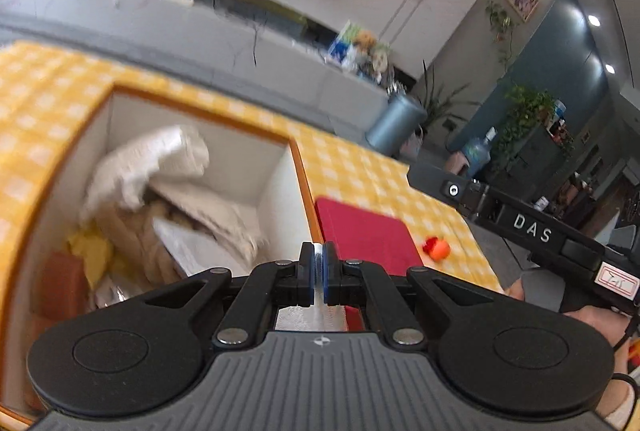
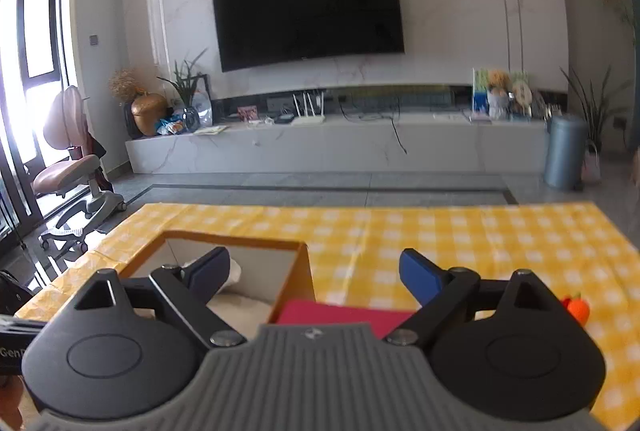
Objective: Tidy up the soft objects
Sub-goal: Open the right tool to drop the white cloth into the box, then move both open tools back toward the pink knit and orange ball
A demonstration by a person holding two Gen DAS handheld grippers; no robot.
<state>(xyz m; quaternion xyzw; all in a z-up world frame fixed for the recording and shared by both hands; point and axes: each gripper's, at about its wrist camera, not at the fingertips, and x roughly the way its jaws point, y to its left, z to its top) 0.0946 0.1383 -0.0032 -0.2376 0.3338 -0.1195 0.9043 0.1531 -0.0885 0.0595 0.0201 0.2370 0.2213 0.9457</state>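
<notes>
My left gripper [image 1: 319, 263] is shut on a thin white cloth [image 1: 310, 317], pinched between the blue pads just above the near right corner of an orange-rimmed box [image 1: 200, 115]. The box holds a heap of cream and white cloths [image 1: 160, 159], a yellow cloth [image 1: 92, 251] and something orange-brown. A red cloth [image 1: 364, 235] lies flat on the table to the right of the box. In the right wrist view my right gripper [image 2: 314, 273] stands open and empty above the red cloth [image 2: 340, 315], next to the box [image 2: 232, 238].
A yellow checked tablecloth [image 2: 440, 231] covers the table. A small orange toy [image 2: 578, 309] lies right of the red cloth, near the table's edge. The right gripper's body [image 1: 532, 227] and the hand holding it show at the right of the left wrist view.
</notes>
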